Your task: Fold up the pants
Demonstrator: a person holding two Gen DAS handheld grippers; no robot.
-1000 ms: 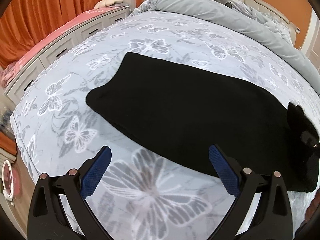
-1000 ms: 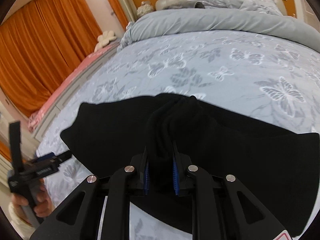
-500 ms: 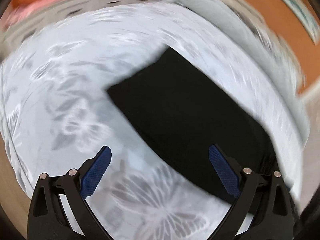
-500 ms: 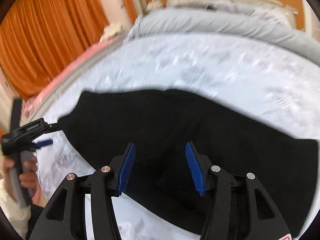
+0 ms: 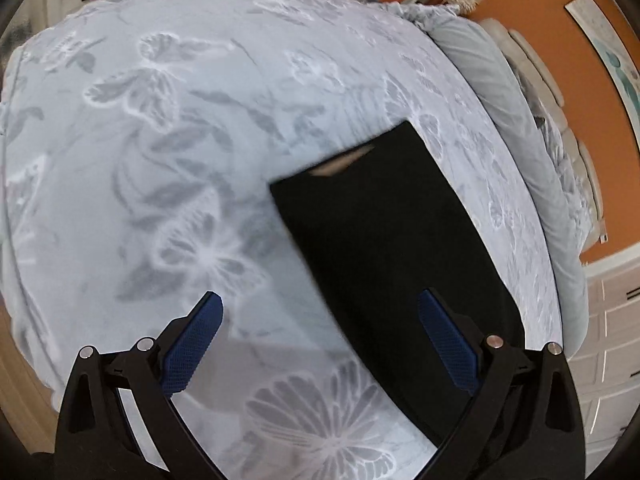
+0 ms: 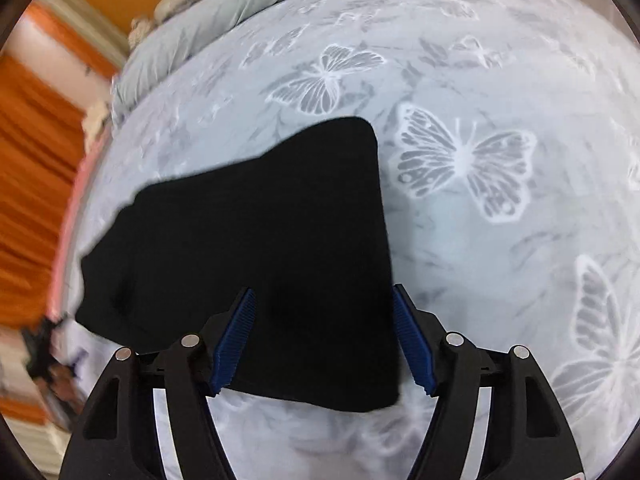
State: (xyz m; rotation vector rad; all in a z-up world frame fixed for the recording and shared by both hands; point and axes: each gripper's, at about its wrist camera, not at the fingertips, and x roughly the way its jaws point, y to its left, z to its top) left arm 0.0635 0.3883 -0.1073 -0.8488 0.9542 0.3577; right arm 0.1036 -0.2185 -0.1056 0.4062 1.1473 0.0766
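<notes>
The black pants (image 5: pixel 392 248) lie folded flat on the butterfly-print bedspread (image 5: pixel 168 152). In the left wrist view they stretch away from the right finger, with a small tan patch at the far edge. My left gripper (image 5: pixel 320 340) is open and empty, above the near end of the pants. In the right wrist view the pants (image 6: pixel 264 240) fill the centre left. My right gripper (image 6: pixel 324 336) is open and empty, hovering over their near right corner.
A rolled grey duvet (image 5: pixel 520 128) and pillows lie along the headboard by the orange wall. White drawers (image 5: pixel 608 320) stand at the right. Orange curtains (image 6: pixel 28 184) hang at the left in the right wrist view. The other hand-held gripper (image 6: pixel 40 344) shows blurred at the left edge.
My right gripper has let go of the pants and opened wide. Both grippers have swung round, so the pants now show from a different angle. The left gripper stayed open.
</notes>
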